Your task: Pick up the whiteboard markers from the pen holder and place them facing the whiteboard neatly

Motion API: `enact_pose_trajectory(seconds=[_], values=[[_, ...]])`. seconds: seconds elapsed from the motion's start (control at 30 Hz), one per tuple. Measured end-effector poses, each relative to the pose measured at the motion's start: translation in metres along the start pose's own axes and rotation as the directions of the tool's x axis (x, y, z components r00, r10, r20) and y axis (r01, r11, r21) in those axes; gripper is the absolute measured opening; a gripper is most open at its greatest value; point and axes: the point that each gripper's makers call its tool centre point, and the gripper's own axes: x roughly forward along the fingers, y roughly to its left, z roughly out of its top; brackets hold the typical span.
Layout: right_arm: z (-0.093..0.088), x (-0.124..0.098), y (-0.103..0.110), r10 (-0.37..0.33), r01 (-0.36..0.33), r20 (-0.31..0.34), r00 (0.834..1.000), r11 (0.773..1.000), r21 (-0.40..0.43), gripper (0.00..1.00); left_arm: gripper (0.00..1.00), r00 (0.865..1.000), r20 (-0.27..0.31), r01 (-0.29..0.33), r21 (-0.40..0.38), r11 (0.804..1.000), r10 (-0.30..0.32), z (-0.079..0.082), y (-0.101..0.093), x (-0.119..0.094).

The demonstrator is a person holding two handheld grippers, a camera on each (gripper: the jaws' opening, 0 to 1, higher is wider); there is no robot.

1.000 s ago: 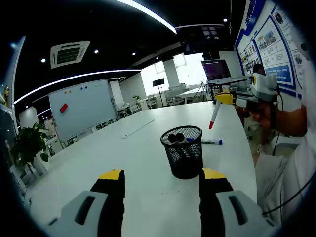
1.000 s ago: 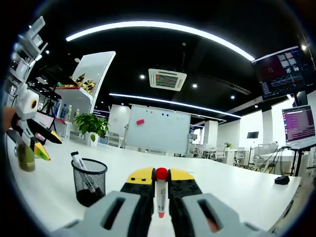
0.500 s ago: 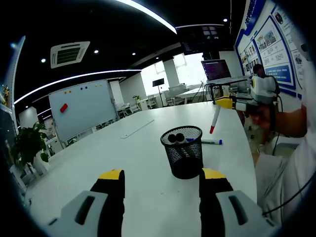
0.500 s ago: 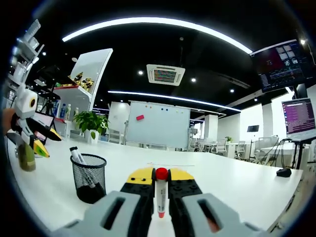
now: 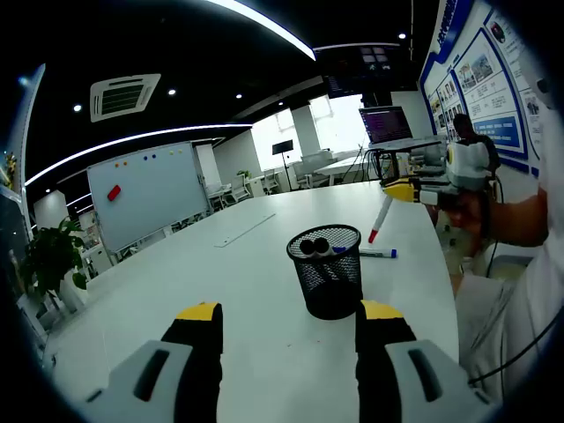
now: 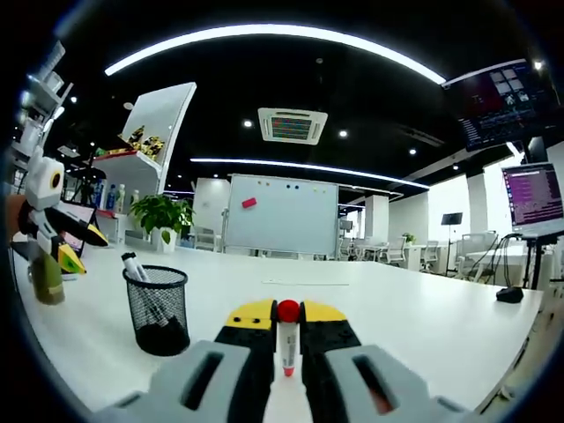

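A black mesh pen holder [image 5: 325, 269] stands on the white table [image 5: 220, 291] just beyond my open left gripper [image 5: 289, 315], whose jaws hold nothing. Markers [image 5: 315, 247] stick up out of the holder. A blue-capped marker [image 5: 377, 254] lies on the table behind it. Further back right, my right gripper [image 5: 407, 189] hangs over the table, shut on a red-capped marker [image 5: 379, 220] that slants downward. In the right gripper view the red-capped marker [image 6: 287, 339] sits pinched between the jaws of the right gripper [image 6: 287, 310], the pen holder [image 6: 159, 308] is at left, and the whiteboard [image 6: 282, 216] stands straight ahead.
The whiteboard [image 5: 145, 192] is across the room at the left. A thin white strip [image 5: 242, 231] lies mid-table. A person's arm [image 5: 515, 220] and body flank the table's right edge. A potted plant [image 5: 53, 256], a laptop [image 5: 388, 123] and a small dark object [image 6: 509, 295] are nearby.
The right gripper has sunk a little toward the table with the red-capped marker, which now tilts more. The left gripper and the pen holder have not moved.
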Motion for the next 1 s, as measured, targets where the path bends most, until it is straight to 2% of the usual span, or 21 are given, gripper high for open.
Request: enact_pose_trajectory(seconds=[0.8,1.0], values=[[-0.042,-0.006,-0.007,-0.010,0.014,-0.109,0.994,0.999,0.035,0.09,0.62,1.000,0.000,0.001,0.001,1.000,-0.001,0.000,-0.001,0.000],[-0.047,-0.007,-0.007,-0.004,0.008,-0.124,0.992,0.999,0.031,0.09,0.62,1.000,0.000,0.001,0.001,1.000,-0.001,0.000,-0.001,0.000]])
